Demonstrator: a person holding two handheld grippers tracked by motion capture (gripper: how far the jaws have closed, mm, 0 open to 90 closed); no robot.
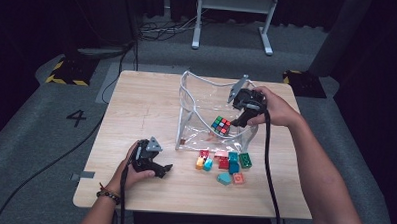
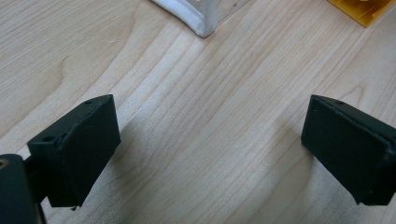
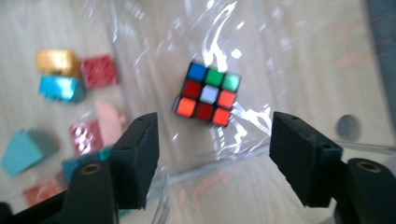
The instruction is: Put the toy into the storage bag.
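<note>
High view: a clear plastic zip pouch stands open on the pale wooden table, with a small multicoloured puzzle cube lying inside it. The right gripper hangs at the pouch mouth above the cube; the left gripper rests low on the table, apart from the pouch. About 8 coloured plastic building blocks lie just in front of the pouch.

Left gripper view: the jaws are spread over bare wood, with nothing between them; a white pouch corner and a yellow block sit beyond.

Right gripper view: the jaws are spread and empty, with the cube seen past them on the pouch floor.

The step in hand appears to be filling the pouch. It is done best by lifting the right gripper straight out without snagging the film, while the left gripper steadies the pouch rim.
</note>
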